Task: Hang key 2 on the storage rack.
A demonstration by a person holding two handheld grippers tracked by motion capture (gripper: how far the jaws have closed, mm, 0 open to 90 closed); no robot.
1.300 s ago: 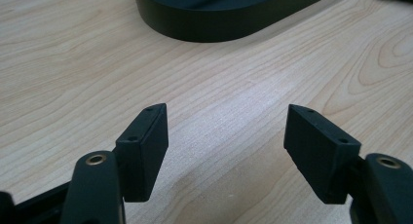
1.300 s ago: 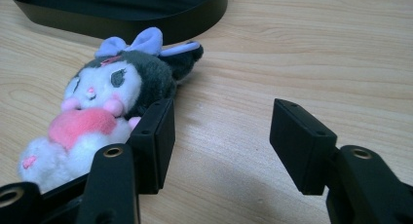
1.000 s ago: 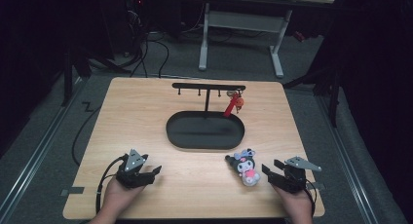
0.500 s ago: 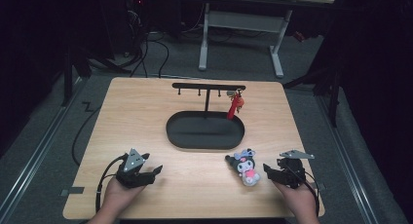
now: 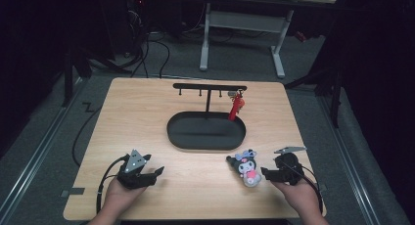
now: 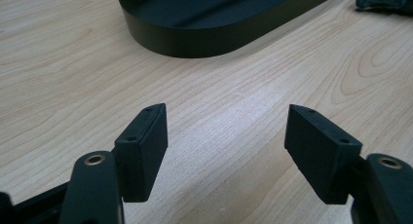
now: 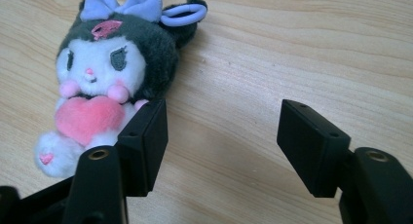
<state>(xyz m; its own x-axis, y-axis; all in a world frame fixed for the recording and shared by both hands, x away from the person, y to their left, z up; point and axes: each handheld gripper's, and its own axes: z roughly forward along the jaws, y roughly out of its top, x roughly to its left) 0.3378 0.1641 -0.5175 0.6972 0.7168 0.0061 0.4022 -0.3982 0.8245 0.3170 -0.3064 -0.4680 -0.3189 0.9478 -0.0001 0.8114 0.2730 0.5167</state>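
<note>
While right gripper (image 7: 221, 146) jaws just opening, empty, plush (image 7: 109, 83) beside left jaw: soft, light, squashy; grab body or loop (image 7: 184, 13). Left gripper (image 6: 226, 146) wide open, empty.

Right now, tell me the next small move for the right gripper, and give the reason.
Probably shift the right gripper sideways toward the plush toy until the toy sits between the jaws. The jaws have just been opening and nothing is between them; in the right gripper view the toy lies on the table beside and beyond one jaw. The rack has free hooks.
</note>
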